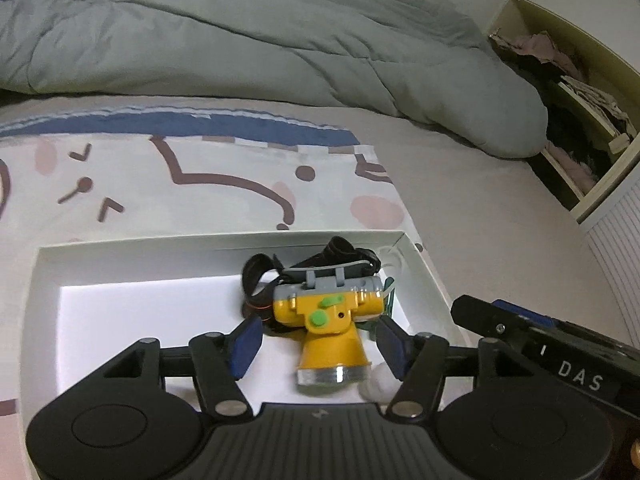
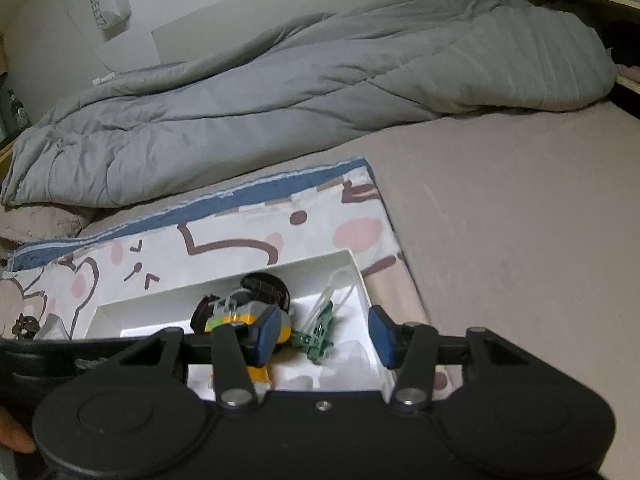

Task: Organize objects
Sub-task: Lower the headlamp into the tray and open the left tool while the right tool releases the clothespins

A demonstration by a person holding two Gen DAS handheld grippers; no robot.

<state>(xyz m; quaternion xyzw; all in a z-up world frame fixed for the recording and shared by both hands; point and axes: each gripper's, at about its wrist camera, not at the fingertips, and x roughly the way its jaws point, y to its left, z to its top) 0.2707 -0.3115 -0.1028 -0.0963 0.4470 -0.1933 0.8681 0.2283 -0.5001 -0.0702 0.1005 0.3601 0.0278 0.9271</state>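
A yellow and grey headlamp (image 1: 326, 320) with a black strap lies in a shallow white box (image 1: 132, 258) on the bed. My left gripper (image 1: 318, 344) is open, its blue pads on either side of the headlamp, not touching it. A green clip (image 2: 318, 330) with clear loops lies to the right of the headlamp (image 2: 248, 316) in the box (image 2: 352, 264). My right gripper (image 2: 324, 334) is open and empty above the green clip. A small white lump (image 1: 376, 384) lies by the lamp's lens.
The box rests on a patterned cloth (image 1: 200, 172) with a blue border, on a beige sheet (image 2: 520, 240). A grey-green duvet (image 1: 240, 40) is bunched behind. Open shelves (image 1: 576, 120) with clothes stand at the right. The right gripper's body (image 1: 560, 352) shows in the left wrist view.
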